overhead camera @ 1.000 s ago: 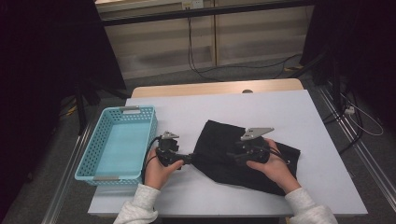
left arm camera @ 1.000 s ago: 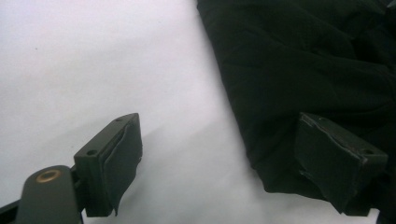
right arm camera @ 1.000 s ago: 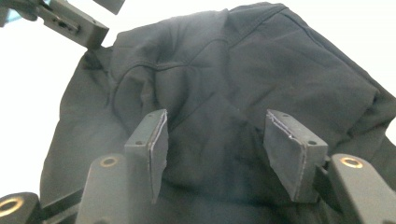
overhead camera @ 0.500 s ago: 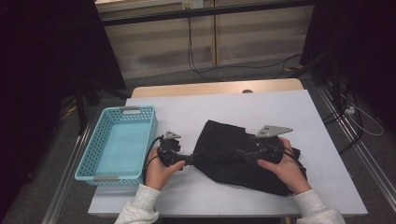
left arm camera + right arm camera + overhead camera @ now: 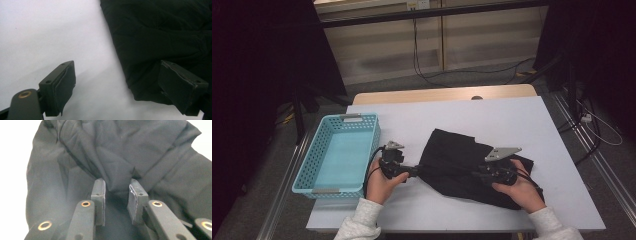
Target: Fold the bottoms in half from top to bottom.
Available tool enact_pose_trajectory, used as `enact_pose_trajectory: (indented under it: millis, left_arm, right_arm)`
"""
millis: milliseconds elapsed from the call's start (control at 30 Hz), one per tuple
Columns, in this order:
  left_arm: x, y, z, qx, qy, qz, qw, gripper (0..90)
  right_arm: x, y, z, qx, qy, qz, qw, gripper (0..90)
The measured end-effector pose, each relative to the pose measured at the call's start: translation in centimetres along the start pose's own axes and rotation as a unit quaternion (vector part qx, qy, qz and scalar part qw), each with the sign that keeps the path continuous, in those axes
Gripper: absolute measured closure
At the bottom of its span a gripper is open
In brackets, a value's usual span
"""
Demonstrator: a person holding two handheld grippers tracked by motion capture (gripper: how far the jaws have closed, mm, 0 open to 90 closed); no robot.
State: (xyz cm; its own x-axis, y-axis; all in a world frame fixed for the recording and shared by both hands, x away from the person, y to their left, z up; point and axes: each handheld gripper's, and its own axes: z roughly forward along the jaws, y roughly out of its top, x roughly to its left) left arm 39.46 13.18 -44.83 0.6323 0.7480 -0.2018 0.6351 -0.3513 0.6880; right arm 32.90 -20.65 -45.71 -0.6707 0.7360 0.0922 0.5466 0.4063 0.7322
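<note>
A black cloth lies crumpled on the white table. My left gripper rests at the cloth's left edge and stands open. In the left gripper view one jaw is over bare table and the other over the cloth, whose edge lies between them. My right gripper lies low on the cloth's right part. Its jaws have just been closing. In the right gripper view they pinch a raised fold of the cloth, with creases running out from the pads.
A teal plastic basket stands at the table's left side, beside the left hand, with nothing in it. Bare table lies beyond the cloth and to its right. Cables run across the floor behind the table.
The right hand has slid to the right across the cloth and a little toward the near edge. The left hand has stayed put.
</note>
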Motion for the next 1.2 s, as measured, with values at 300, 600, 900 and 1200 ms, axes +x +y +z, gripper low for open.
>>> enact_pose_trajectory:
  millis: [300, 600, 900, 1200]
  left_arm:
    - [-0.1, 0.1, -0.2, -0.003, 0.000, -0.001, 1.0000, 15.2]
    - [0.1, 0.0, -0.3, -0.005, 0.000, -0.004, 1.0000, 15.2]
    - [-0.2, 0.1, -0.5, -0.005, -0.006, 0.001, 1.0000, 15.2]
    - [-0.3, 0.2, -0.3, -0.001, -0.007, 0.002, 1.0000, 14.5]
  right_arm:
    - [0.0, 0.0, -0.4, -0.026, -0.017, 0.012, 0.9994, 56.1]
    - [0.0, 0.1, -0.3, -0.031, -0.012, -0.004, 0.9994, 88.6]
    - [0.3, -0.4, -2.1, -0.044, -0.010, -0.006, 0.9990, 88.7]
    - [0.3, -1.3, -1.7, -0.036, -0.008, -0.006, 0.9993, 88.4]
